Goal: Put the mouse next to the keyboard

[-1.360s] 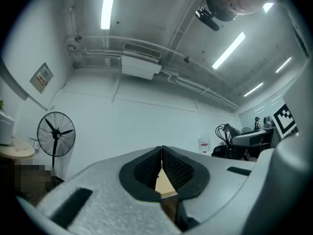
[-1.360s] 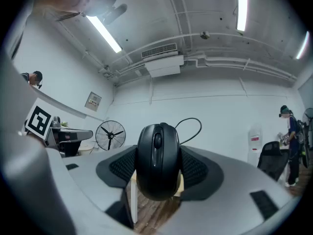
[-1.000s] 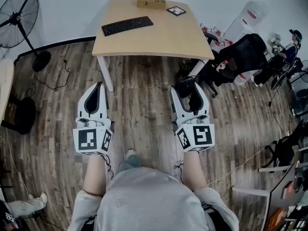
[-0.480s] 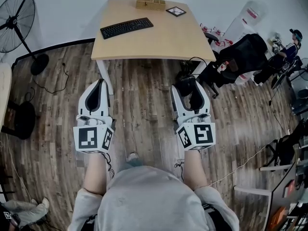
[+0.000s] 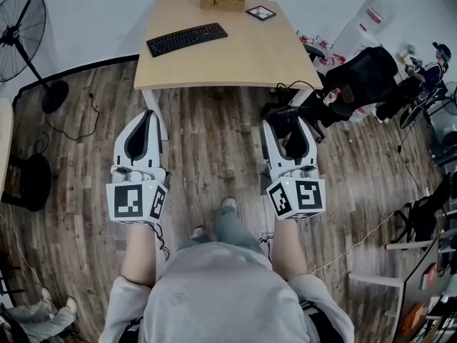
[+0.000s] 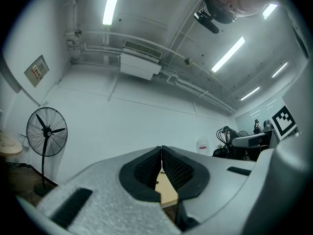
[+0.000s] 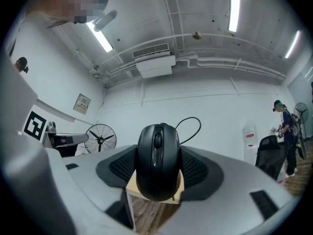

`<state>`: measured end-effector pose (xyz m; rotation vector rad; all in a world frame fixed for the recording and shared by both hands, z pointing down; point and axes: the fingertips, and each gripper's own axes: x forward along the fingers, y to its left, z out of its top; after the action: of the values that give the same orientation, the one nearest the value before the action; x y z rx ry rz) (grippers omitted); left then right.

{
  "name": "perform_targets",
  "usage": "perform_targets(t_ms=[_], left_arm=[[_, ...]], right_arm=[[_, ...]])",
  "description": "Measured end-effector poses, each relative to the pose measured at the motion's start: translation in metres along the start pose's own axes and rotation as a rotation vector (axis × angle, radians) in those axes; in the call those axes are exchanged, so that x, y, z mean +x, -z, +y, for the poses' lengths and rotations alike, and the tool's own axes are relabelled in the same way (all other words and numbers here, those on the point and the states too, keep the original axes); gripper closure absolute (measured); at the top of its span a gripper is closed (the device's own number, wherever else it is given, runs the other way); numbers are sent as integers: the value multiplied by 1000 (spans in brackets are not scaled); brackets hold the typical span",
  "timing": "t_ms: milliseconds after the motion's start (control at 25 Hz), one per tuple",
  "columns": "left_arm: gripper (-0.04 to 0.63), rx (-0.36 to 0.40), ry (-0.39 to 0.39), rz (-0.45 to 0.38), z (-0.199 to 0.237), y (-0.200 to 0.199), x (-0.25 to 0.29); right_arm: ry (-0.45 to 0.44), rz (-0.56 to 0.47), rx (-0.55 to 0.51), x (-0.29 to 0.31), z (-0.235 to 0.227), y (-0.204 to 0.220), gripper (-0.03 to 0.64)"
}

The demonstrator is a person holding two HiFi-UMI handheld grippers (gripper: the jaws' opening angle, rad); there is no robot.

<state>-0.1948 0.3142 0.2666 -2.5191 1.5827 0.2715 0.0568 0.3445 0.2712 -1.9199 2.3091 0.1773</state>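
Note:
A black wired mouse [image 7: 157, 160] sits clamped between the pads of my right gripper [image 5: 288, 127], its cable curling up behind it; in the head view the mouse [image 5: 280, 124] shows dark at the jaw tips, over the floor just short of the table's near right corner. My left gripper [image 5: 141, 131] is shut with nothing in it, its black pads [image 6: 152, 168] pressed together, held over the floor near the table's left leg. The black keyboard [image 5: 187, 38] lies on the wooden table [image 5: 243, 56], toward its far left.
A wooden box [image 5: 223, 2] and a small dark framed square [image 5: 260, 13] rest at the table's back edge. A standing fan [image 5: 21, 38] is at the left. A black office chair [image 5: 357, 84] and cables crowd the right side. A person [image 5: 428, 66] stands far right.
I have stepped forward: the table sits slightly nearer, and both grippers have edged toward it. The right gripper shifted a little rightward with the mouse still held.

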Motion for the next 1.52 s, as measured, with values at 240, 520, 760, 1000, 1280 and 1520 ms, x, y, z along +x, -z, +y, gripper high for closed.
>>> perform_targets(t_ms=[240, 520, 760, 1000, 1280, 1520], left_arm=[[584, 13, -17, 2, 12, 9, 29], [584, 23, -28, -9, 23, 16, 90], [584, 19, -48, -15, 25, 25, 148], [584, 28, -55, -24, 14, 35, 207], [584, 68, -62, -29, 1, 45, 263], [584, 64, -81, -38, -1, 50, 289]], right_arm=[[-24, -6, 34, 36, -12, 9, 356], [-48, -10, 7, 99, -36, 14, 356], [-76, -12, -1, 153, -69, 16, 356], [-98, -16, 3, 201, -113, 22, 356], [-144, -22, -3, 246, -155, 30, 356], [-160, -25, 14, 269, -179, 40, 356]])
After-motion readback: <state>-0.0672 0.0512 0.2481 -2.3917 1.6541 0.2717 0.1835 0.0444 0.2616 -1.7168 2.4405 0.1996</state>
